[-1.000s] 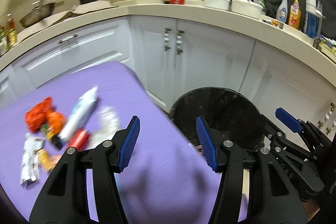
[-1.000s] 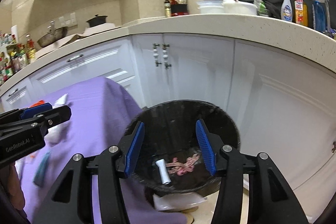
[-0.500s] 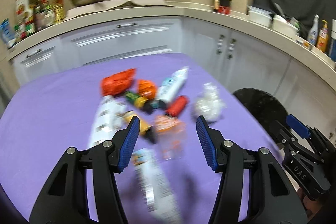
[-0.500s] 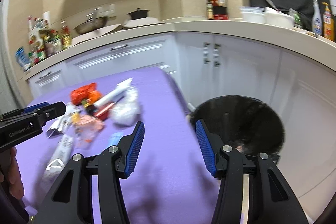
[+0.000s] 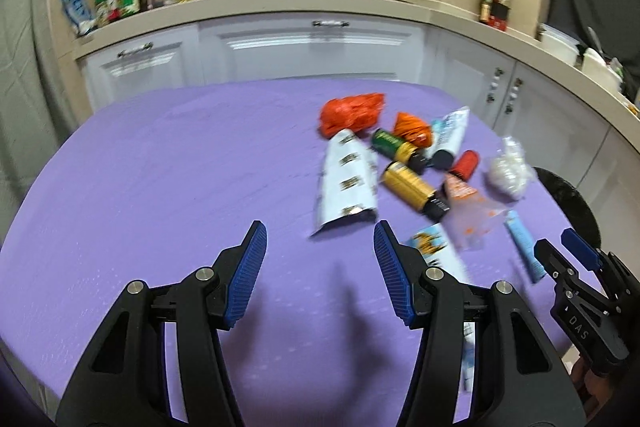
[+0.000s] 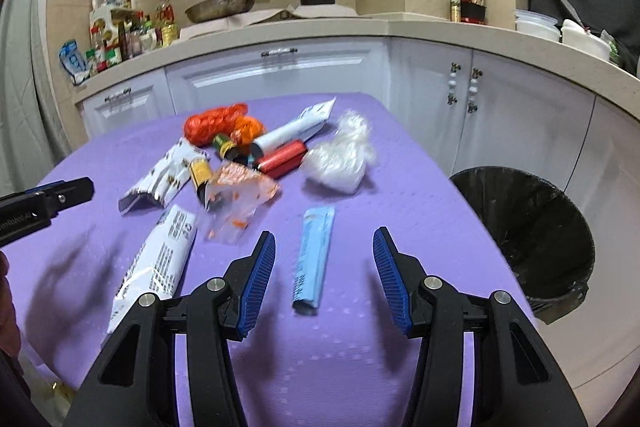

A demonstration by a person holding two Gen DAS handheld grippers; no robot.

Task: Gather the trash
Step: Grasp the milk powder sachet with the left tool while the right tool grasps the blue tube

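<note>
Trash heaped on purple surface (image 6: pixel 400 195), bin (image 6: pixel 532 227) at right. Right tongs (image 6: pixel 324 277) spread apart, empty, over blue wrapper (image 6: pixel 314 259); left tongs (image 5: pixel 320 269) likewise apart, empty. Risk: flat, thin wrapper may be slid or missed if jaws are closed too high.

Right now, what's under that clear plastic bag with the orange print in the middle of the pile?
The clear bag lies over the gold can, whose lower end shows only dimly through it, and on the purple tablecloth. Anything else beneath is hidden.
</note>
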